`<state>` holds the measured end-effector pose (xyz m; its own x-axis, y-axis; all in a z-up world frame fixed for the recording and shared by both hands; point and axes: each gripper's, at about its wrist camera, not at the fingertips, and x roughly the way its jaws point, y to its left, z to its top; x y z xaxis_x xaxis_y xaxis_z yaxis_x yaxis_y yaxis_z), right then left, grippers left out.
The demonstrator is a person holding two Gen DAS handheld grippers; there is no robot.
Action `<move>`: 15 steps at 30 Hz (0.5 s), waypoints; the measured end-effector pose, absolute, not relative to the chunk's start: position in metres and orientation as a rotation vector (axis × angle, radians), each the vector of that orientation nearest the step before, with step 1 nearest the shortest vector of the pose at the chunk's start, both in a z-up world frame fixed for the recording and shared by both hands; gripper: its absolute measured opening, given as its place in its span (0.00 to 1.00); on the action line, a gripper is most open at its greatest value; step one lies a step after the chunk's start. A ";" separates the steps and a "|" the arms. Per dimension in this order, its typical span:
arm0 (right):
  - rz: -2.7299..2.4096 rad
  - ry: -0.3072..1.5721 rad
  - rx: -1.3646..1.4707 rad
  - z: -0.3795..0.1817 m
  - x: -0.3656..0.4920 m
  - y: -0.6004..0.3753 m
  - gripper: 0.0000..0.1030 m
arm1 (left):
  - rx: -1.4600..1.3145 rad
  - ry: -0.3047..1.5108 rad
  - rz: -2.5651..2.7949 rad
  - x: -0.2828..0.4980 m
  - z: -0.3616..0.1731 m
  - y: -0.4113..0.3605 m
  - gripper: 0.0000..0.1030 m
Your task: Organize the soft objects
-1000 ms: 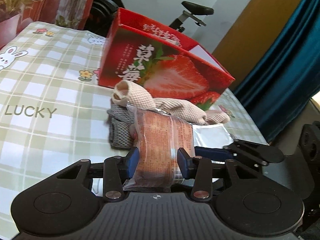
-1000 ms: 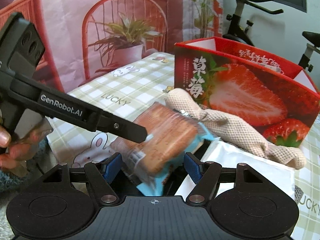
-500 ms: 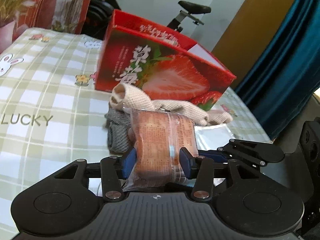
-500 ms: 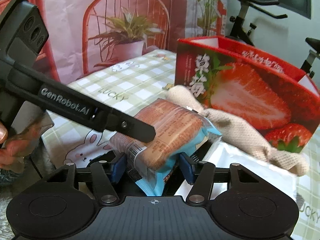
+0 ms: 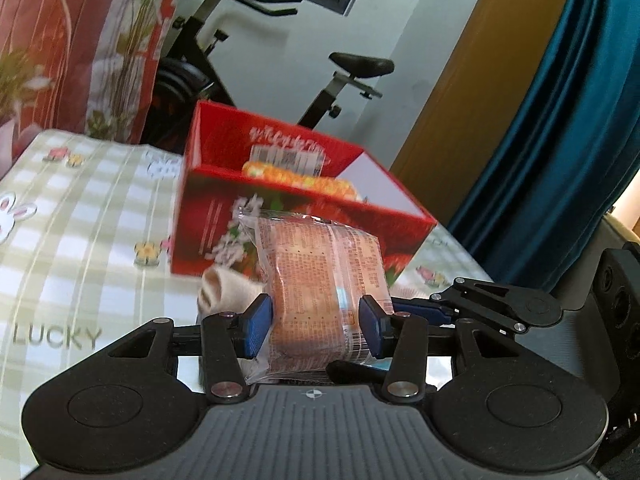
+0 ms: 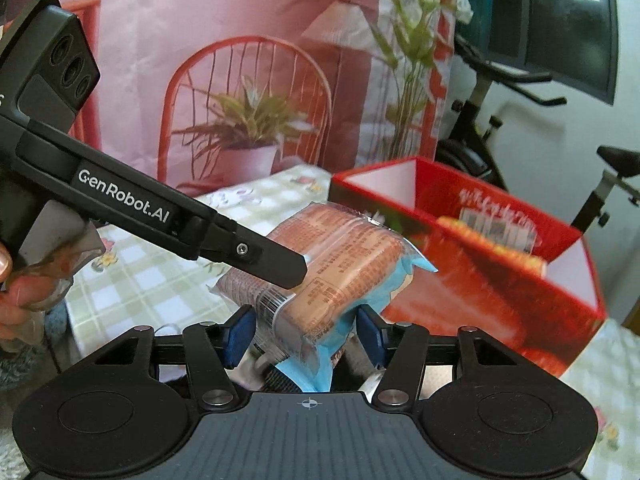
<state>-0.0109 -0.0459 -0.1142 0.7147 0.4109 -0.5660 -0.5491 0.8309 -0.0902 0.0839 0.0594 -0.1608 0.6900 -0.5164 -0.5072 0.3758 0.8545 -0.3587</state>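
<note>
A packet of brown bread in clear wrap (image 5: 320, 280) hangs above the table, held from both sides. My left gripper (image 5: 314, 322) is shut on it, blue pads pressing its two sides. My right gripper (image 6: 304, 336) is shut on the same packet (image 6: 340, 256), at its blue-backed end. The left gripper's black finger (image 6: 276, 260) lies across the packet in the right wrist view. Behind stands an open red strawberry box (image 5: 224, 216) (image 6: 480, 300) with an orange packaged item (image 5: 300, 176) inside. A beige knitted sock (image 5: 224, 288) lies on the table in front of the box, partly hidden.
The table carries a green-checked cloth (image 5: 80, 240) printed with LUCKY and rabbits. An exercise bike (image 5: 352, 76) and a blue curtain (image 5: 560, 120) stand behind the box. A hand (image 6: 16, 304) grips the left gripper's handle at the left edge of the right wrist view.
Both grippers have risen with the packet, lifting it off the table. The right jaws narrowed onto it. The box's inside has come into sight.
</note>
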 end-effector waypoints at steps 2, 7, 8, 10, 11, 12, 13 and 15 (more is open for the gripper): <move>0.531 0.548 -0.267 -0.109 -0.005 -0.047 0.51 | -0.226 0.631 -0.509 0.089 -0.156 0.056 0.48; 0.520 0.525 -0.280 -0.099 0.007 -0.055 0.51 | -0.202 0.619 -0.522 0.101 -0.146 0.049 0.48; 0.519 0.521 -0.283 -0.097 0.009 -0.056 0.51 | -0.198 0.617 -0.524 0.104 -0.144 0.048 0.48; 0.517 0.514 -0.291 -0.094 0.013 -0.059 0.51 | -0.193 0.615 -0.527 0.108 -0.142 0.046 0.48; 0.516 0.511 -0.294 -0.094 0.013 -0.060 0.51 | -0.193 0.615 -0.529 0.109 -0.141 0.045 0.48; 0.515 0.510 -0.296 -0.094 0.014 -0.061 0.51 | -0.193 0.617 -0.531 0.111 -0.141 0.045 0.48; 0.515 0.509 -0.298 -0.093 0.016 -0.063 0.51 | -0.192 0.620 -0.532 0.112 -0.141 0.044 0.48; 0.516 0.511 -0.299 -0.095 0.018 -0.065 0.51 | -0.191 0.628 -0.537 0.116 -0.142 0.041 0.48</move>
